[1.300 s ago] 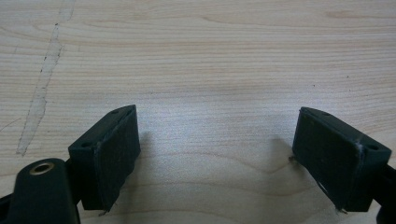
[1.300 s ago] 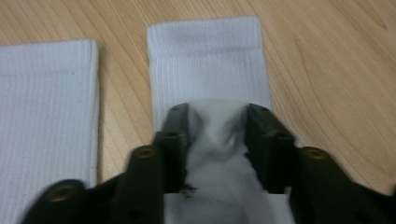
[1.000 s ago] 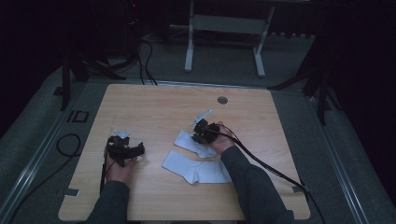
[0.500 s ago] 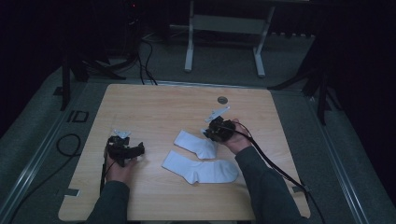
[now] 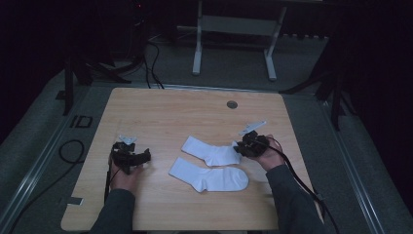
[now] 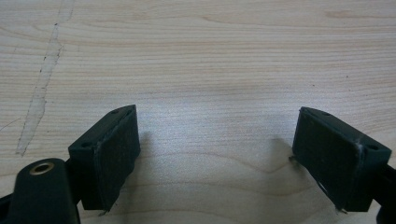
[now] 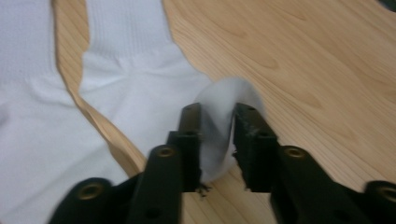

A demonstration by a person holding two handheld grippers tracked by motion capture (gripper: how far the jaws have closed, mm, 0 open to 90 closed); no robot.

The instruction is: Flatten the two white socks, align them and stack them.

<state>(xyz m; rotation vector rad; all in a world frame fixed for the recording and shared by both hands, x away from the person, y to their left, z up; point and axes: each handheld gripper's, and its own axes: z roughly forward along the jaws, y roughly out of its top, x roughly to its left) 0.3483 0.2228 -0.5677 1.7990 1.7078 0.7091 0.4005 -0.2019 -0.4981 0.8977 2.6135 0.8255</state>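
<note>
The table (image 5: 160, 109) was the biggest thing, a pale wooden top with a small round cap (image 5: 232, 104) near its 12 o'clock edge. Most of it was bare, which gave room to spread the laundry flat.

Two white socks lay a little to the 3 o'clock side of the middle. The lower sock (image 5: 209, 177) rested flat toward 6 o'clock, with its toe pointing to 3 o'clock. It seemed already laid out and left alone. The upper sock (image 5: 208, 149) lay just beside it toward 12 o'clock, and the two were close together, probably so that they could be paired.

The right gripper (image 5: 243, 146) was at the 3 o'clock end of the upper sock. In the right gripper view a fold of the white cloth (image 7: 217, 135) stood between the two black jaws. The jaws had just been opening, and a narrow gap showed on each side of the fold, so I judged that the pads no longer pressed it and the sock was being let go where it should lie.

The left gripper (image 5: 139, 157) stayed near 8 o'clock on the table, well apart from both socks. Its jaws stood wide apart over bare wood (image 6: 210, 70) with nothing between them, as if waiting for its turn.
</note>
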